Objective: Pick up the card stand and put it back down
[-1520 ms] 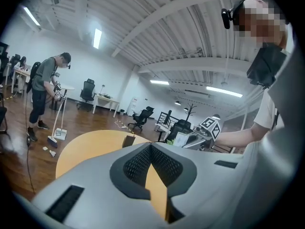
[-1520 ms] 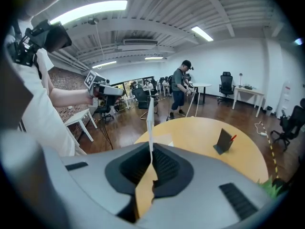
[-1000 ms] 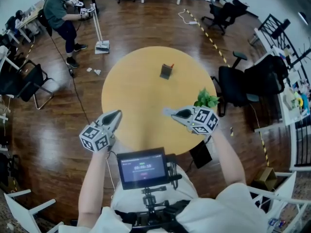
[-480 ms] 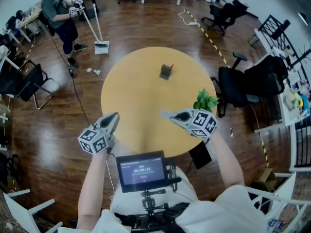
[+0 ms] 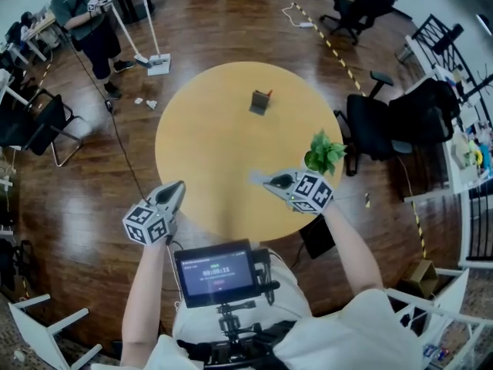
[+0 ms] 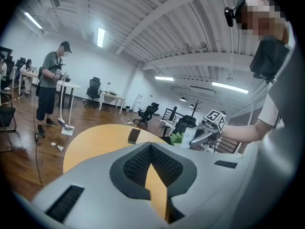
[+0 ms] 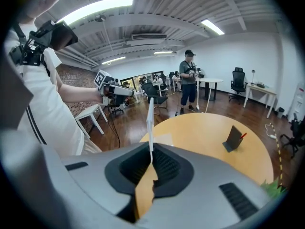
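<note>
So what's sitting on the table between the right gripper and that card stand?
Nothing: in the head view only bare table lies between the card stand and the right gripper, which pinches a white card. The plant sits aside.

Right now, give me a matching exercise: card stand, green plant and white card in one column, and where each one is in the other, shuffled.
Things:
1. card stand
2. green plant
3. white card

Places:
a. between the right gripper jaws
b. on the far side of the table
c. at the table's right edge

Pairs: 1-b, 2-c, 3-a.
</note>
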`<state>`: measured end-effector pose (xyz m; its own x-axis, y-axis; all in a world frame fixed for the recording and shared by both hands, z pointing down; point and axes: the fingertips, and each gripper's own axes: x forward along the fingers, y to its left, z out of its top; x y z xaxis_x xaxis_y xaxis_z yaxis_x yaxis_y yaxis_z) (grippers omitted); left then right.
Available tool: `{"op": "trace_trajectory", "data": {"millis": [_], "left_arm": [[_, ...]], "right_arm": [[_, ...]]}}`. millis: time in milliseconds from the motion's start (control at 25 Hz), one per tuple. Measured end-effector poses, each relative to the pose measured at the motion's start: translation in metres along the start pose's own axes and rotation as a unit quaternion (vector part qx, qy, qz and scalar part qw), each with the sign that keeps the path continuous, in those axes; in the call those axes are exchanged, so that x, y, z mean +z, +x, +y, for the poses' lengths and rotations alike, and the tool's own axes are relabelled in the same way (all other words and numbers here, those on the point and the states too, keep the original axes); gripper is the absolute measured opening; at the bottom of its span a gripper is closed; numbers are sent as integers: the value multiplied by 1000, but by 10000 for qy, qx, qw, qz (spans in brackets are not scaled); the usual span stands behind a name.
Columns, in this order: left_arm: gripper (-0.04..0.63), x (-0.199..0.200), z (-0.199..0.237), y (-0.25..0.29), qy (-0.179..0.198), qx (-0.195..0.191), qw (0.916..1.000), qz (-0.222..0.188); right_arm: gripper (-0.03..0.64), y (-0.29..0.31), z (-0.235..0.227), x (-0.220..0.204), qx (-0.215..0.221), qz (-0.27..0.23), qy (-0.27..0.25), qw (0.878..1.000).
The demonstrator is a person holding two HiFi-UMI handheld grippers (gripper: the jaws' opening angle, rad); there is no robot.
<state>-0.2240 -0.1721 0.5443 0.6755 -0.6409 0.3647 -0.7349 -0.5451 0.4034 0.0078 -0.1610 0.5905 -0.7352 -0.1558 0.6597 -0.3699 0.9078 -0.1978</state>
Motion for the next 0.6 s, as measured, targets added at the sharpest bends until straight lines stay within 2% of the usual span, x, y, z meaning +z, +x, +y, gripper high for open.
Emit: {"op": "trace_trajectory", "data": {"millis": [600], "left_arm": [[-5, -48, -2, 6, -149, 477, 9974, 524]], "right_arm": [[31, 47, -35, -63, -14, 123, 291, 9995]]}}
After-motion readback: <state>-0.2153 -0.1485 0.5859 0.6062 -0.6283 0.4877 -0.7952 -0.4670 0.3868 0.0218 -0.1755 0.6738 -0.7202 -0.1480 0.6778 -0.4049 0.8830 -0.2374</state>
